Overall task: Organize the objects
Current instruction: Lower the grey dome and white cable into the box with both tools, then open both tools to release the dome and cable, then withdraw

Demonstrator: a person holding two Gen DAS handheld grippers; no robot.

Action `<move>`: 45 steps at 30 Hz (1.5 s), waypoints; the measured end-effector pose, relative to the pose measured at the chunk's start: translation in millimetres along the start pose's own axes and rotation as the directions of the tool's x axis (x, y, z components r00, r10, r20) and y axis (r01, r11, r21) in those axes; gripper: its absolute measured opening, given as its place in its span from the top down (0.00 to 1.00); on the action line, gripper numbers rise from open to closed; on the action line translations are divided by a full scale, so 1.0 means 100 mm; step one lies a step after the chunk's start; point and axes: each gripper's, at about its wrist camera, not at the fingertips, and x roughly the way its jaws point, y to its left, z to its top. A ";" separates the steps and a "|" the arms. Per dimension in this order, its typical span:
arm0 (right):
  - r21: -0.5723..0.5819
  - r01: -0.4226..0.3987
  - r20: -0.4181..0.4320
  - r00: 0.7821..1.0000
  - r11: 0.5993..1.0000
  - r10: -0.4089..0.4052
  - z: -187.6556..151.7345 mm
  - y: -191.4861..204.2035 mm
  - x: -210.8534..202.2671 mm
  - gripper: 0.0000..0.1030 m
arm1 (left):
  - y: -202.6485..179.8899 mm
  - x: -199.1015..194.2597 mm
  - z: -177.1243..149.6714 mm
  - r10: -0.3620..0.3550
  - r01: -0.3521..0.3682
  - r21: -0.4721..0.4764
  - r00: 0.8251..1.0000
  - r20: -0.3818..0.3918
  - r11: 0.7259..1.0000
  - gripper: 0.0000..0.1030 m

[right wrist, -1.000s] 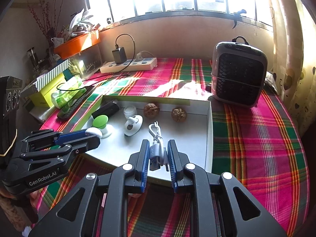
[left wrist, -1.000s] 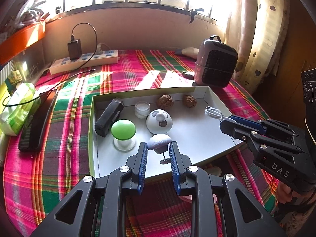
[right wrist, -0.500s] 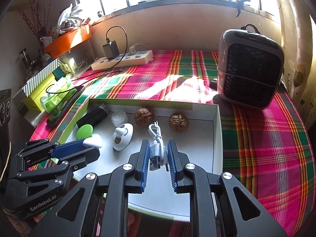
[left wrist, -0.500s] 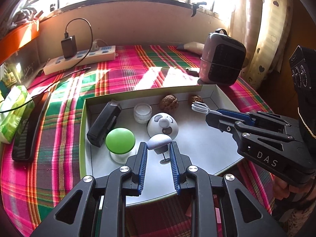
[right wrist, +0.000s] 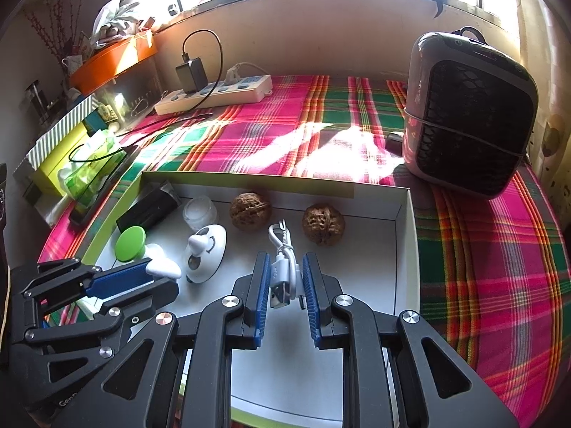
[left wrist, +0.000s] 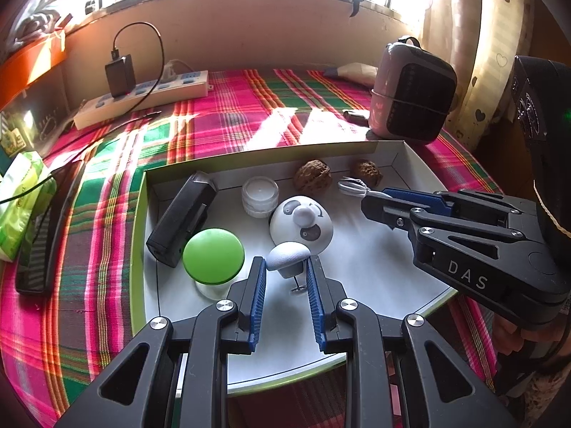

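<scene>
Two tools loaded — left tool (left wrist: pixel 284 274) pinches mushroom knob (left wrist: pixel 288 256), right tool (right wrist: pixel 284 278) cable (right wrist: pixel 283 267).

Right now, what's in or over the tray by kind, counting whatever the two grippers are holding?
Walnuts: 2
Mushroom-shaped pieces: 2, green in the tray, grey in the left gripper
Panda-face dome: 1
White jar: 1
Black box: 1
White cable: 1, in the right gripper
Total: 8
</scene>
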 end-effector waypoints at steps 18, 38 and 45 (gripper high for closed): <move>0.009 -0.011 -0.019 1.000 1.000 0.011 0.00 -0.02 0.11 0.80 | 0.02 0.07 0.00 -0.007 0.007 -0.004 1.000 -0.011 1.000 0.80; 0.017 0.006 -0.011 1.000 1.000 -0.006 -0.02 -0.01 0.06 0.71 | 0.02 0.06 0.01 0.003 -0.003 -0.019 1.000 -0.024 1.000 0.71; 0.011 0.013 0.002 1.000 1.000 -0.013 -0.03 0.02 0.02 0.64 | 0.00 0.02 0.00 0.006 -0.006 -0.015 1.000 -0.017 1.000 0.69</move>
